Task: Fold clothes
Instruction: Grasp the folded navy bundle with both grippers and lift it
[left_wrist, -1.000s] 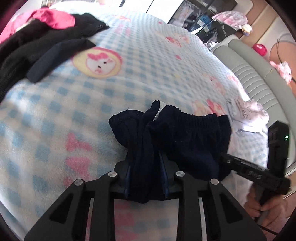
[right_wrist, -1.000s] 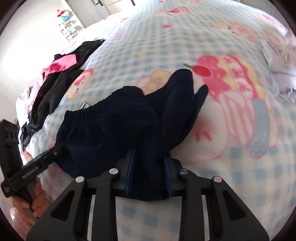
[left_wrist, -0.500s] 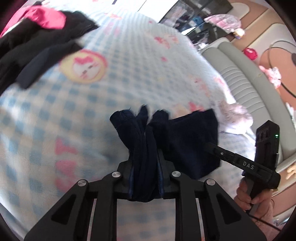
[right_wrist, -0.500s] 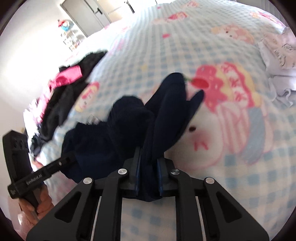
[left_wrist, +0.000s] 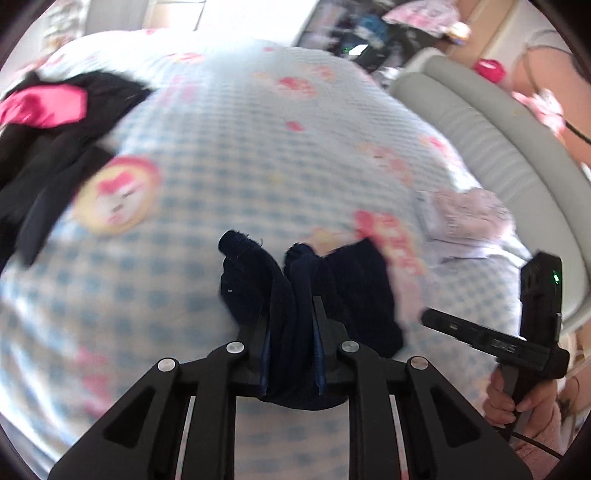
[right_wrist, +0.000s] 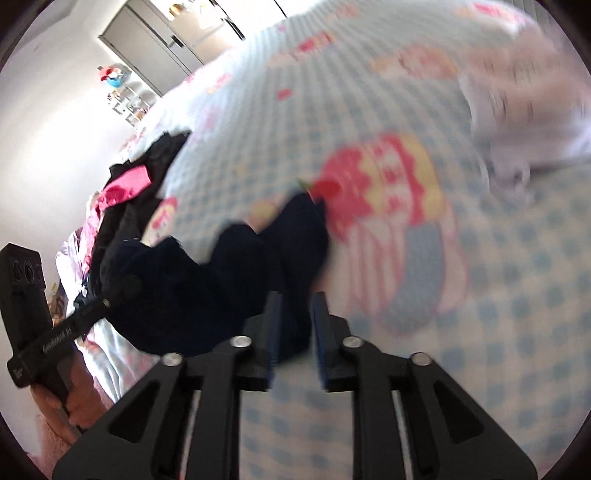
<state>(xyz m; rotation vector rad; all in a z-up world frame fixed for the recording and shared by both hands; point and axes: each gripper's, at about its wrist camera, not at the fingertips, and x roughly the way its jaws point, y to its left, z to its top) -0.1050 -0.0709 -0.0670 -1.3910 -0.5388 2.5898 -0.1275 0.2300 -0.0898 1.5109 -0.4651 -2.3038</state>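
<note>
A small dark navy garment (left_wrist: 354, 291) hangs bunched between both grippers above the blue-checked blanket (left_wrist: 229, 147). My left gripper (left_wrist: 291, 314) is shut on one bunched end of it. My right gripper (right_wrist: 293, 314) is shut on the other end of the navy garment (right_wrist: 207, 291). The right gripper also shows in the left wrist view (left_wrist: 491, 339), and the left gripper in the right wrist view (right_wrist: 59, 332). The two grippers are close together, with the cloth sagging between them.
A pile of black and pink clothes (left_wrist: 48, 122) lies at the blanket's far left, also in the right wrist view (right_wrist: 129, 199). A folded pale pink garment (left_wrist: 465, 221) lies at the right near a grey padded bed edge (left_wrist: 491, 147).
Both grippers have lifted the navy garment off the blanket and come closer together. The cloth is more bunched and the views are blurred by motion.
</note>
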